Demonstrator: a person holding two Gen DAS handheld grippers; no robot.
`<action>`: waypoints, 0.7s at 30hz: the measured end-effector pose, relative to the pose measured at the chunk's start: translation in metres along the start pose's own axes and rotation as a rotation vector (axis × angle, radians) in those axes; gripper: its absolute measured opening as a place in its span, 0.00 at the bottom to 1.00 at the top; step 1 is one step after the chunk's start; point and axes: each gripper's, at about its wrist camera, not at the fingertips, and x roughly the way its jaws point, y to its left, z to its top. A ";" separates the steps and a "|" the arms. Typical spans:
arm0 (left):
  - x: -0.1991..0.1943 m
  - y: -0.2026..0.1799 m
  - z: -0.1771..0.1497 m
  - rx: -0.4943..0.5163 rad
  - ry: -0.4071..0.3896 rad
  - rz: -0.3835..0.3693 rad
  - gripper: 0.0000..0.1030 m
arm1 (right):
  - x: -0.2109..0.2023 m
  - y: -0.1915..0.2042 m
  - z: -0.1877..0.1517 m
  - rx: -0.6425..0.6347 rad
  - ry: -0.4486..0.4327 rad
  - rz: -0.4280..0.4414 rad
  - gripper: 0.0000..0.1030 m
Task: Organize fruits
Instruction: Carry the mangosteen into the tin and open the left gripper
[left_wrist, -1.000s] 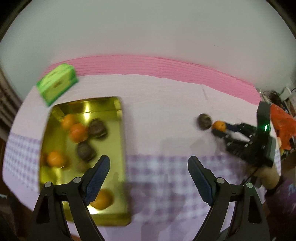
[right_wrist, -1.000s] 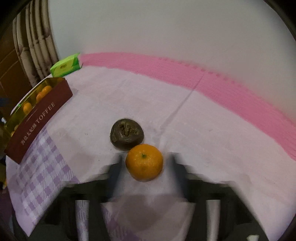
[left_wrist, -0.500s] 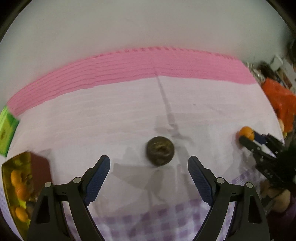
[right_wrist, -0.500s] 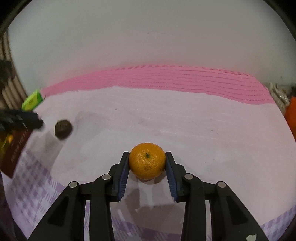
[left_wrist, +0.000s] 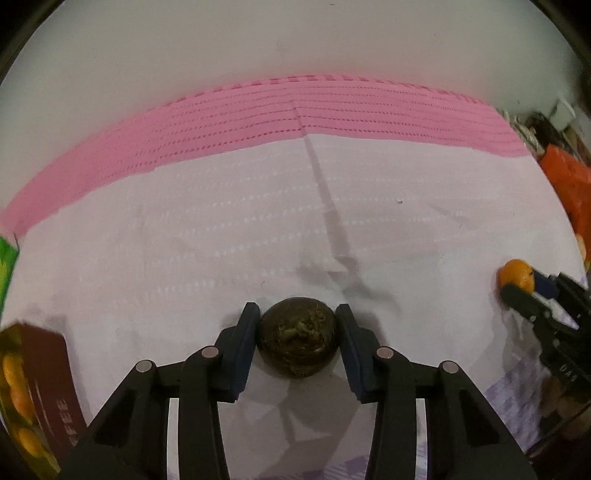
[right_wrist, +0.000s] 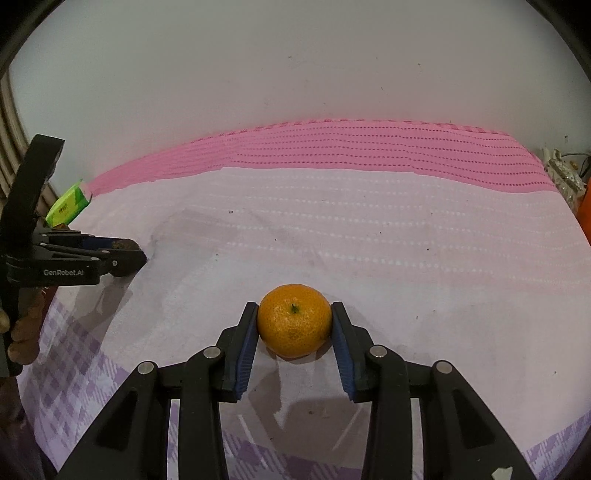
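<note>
Here, both grippers clamp fruit on the tablecloth (right_wrist: 369, 229).
Left gripper (left_wrist: 297, 334), jaws just closed, pinches the round dark fruit (left_wrist: 298, 338); right gripper (right_wrist: 294, 321) squeezes the orange (right_wrist: 294, 319), stem up, far right.

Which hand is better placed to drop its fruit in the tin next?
Left. The left gripper, just closed on the brown fruit, sits beside the tin; the right gripper with the orange is farther.

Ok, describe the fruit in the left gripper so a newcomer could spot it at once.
Start at the pale cloth with the pink band along its far edge. Near the middle, the left gripper, its jaws just closed, clamps a dark fruit. It is brown and wrinkled, unlike the smooth orange the right gripper grips.
</note>
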 end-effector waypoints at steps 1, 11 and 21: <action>-0.003 0.003 -0.005 -0.032 -0.002 -0.013 0.42 | 0.000 0.000 0.000 -0.002 0.000 -0.002 0.35; -0.069 0.016 -0.042 -0.170 -0.039 -0.075 0.42 | 0.001 0.003 -0.001 -0.021 0.007 -0.022 0.36; -0.145 0.047 -0.086 -0.253 -0.099 -0.109 0.42 | 0.002 0.011 -0.002 -0.056 0.016 -0.067 0.37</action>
